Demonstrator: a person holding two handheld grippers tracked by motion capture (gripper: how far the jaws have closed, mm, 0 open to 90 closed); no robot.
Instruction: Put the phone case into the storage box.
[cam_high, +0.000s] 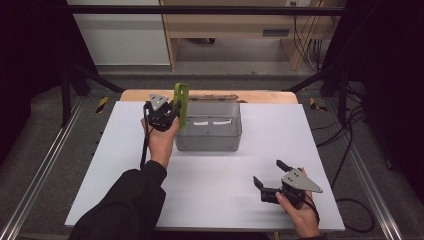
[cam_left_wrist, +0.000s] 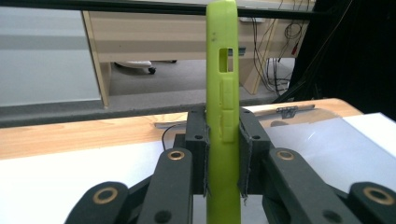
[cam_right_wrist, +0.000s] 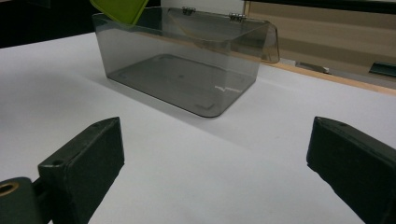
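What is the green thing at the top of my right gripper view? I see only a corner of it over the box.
Observer: A green phone case, clamped edge-on between the left gripper pads.
Operator: Is it upright?
Observer: Yes, in the high view it stands upright at the left end of the transparent box.
Operator: Is the box lid open?
Observer: Yes, it leans back from hinges on the far side; nothing lies inside.
Operator: And my gripper?
Observer: The right gripper is open, near the table's front right.
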